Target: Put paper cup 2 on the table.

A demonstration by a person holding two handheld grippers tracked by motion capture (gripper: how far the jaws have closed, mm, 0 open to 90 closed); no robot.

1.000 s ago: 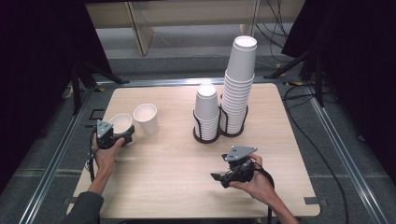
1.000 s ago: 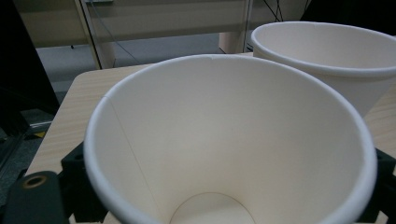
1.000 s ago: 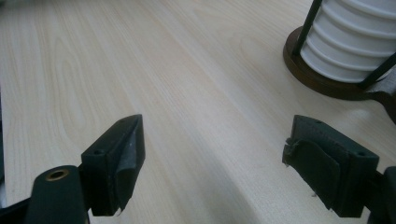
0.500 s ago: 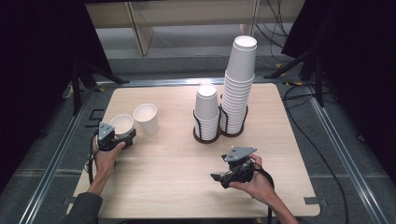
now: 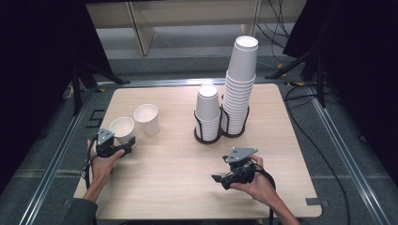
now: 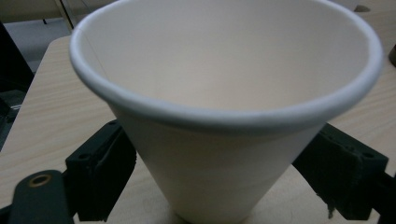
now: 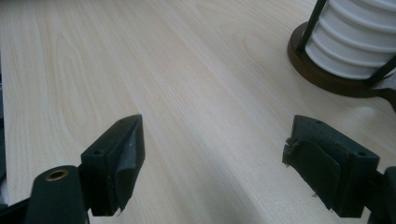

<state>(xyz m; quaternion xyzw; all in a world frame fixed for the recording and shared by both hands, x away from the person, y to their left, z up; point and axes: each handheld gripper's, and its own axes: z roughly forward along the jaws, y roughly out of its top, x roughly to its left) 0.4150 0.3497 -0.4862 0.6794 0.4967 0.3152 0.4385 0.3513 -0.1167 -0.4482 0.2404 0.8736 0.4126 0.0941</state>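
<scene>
Paper cup (image 6: 224,140) between the left gripper's (image 5: 123,146) closing jaws, near the table's (image 5: 178,187) left edge

Light, thin-walled and easily crushed, so best pinched gently low on its wall; the jaws have just been closing and now flank it, contact uncertain. A second cup (image 5: 146,119) stands just beside it; the right gripper (image 7: 215,163) gapes idle near the cup rack (image 5: 220,133)

Open tabletop (image 5: 164,183) between both hands; second cup (image 5: 146,119) just beside the gripped cup (image 5: 121,128), cup stacks (image 5: 230,101) well apart.

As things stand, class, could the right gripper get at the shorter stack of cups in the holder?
Probably yes. The right gripper has open jaws holding nothing, and bare table lies between it and the shorter stack; the holder's wire uprights could hinder a grasp.
</scene>
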